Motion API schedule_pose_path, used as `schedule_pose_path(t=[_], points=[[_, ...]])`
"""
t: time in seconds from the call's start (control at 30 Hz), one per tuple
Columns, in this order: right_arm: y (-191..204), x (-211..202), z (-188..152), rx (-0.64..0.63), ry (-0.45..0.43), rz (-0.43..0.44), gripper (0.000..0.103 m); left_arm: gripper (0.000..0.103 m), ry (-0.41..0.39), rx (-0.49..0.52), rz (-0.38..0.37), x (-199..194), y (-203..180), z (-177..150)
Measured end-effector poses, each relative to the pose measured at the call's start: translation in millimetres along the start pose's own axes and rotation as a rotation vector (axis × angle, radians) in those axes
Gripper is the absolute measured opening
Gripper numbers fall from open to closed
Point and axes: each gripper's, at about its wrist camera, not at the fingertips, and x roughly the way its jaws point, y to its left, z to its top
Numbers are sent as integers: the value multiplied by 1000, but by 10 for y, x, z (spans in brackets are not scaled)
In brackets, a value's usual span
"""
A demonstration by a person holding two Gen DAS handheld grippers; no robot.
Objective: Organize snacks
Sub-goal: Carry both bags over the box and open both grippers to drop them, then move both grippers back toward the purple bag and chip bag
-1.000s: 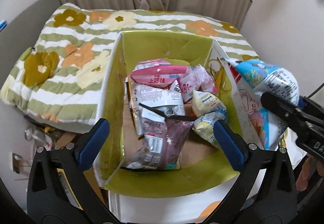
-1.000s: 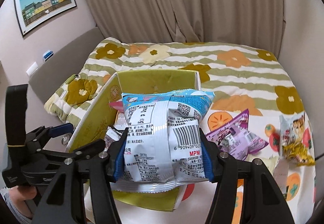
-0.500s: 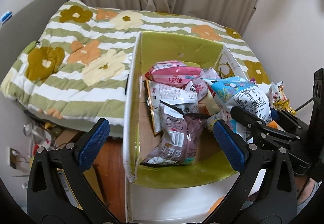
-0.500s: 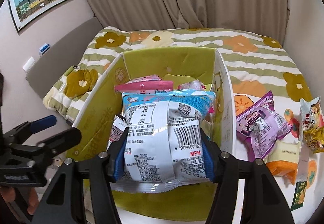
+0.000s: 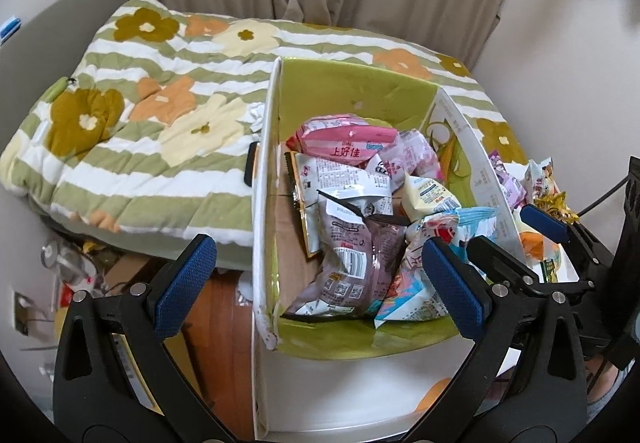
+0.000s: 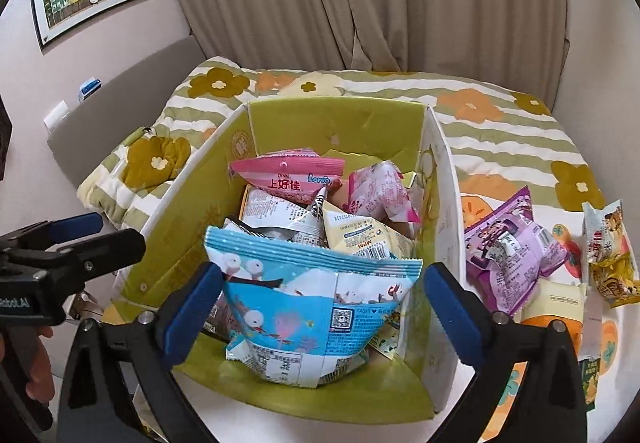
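A green-lined cardboard box (image 6: 340,123) (image 5: 360,91) holds several snack bags, among them a pink one (image 6: 288,179) (image 5: 348,145) and a mauve one (image 5: 352,255). A light blue bag with storks (image 6: 312,307) (image 5: 408,283) stands at the box's near end. My right gripper (image 6: 322,307) (image 5: 520,243) straddles it with its jaws opening, and the pads are clear of the bag. My left gripper (image 5: 318,283) (image 6: 80,243) hangs open over the box's near left wall, holding nothing.
Right of the box, loose packets lie on a white fruit-print surface: a purple bag (image 6: 516,247), a cream pack (image 6: 560,299) and a yellow one (image 6: 608,255). A flowered quilt (image 5: 140,123) covers the bed behind. Clutter sits on the floor at the left (image 5: 72,263).
My right gripper came down over the box with the blue bag, then its jaws spread and let go. The bag now rests in the box. The left gripper shifted slightly left.
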Motion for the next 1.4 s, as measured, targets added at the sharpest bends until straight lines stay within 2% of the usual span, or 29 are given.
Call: schedule_pose_path(t=[0.3,0.5,0.73,0.93,1.13,1.3,1.4], points=[[-93,-198,-17,16,-6,6,101,102,-19,10,-2,-99,-131,-6],[-300,-425,-19,23,-43,11,101,102,-49,10,3,-218,-407,3],[-796,-728,-85,44,-68,-5,101,102,-65,29,-16,-253,-1043,-52],[-1349,-1017,-129,44,-81,-25,101,102,-75,65,-37,-214,-1742,-71],[-1934,-1223,-160,40,-91,-44,101,102,-59,75,-60,-24,-2442,-82],[-2415,-1285,-103,33,-83,-96,101,102,-21,6,-62,259,-2832,-25],[-2693,-1273,-54,27,-80,-97,101,102,2,-52,-59,452,-2970,14]])
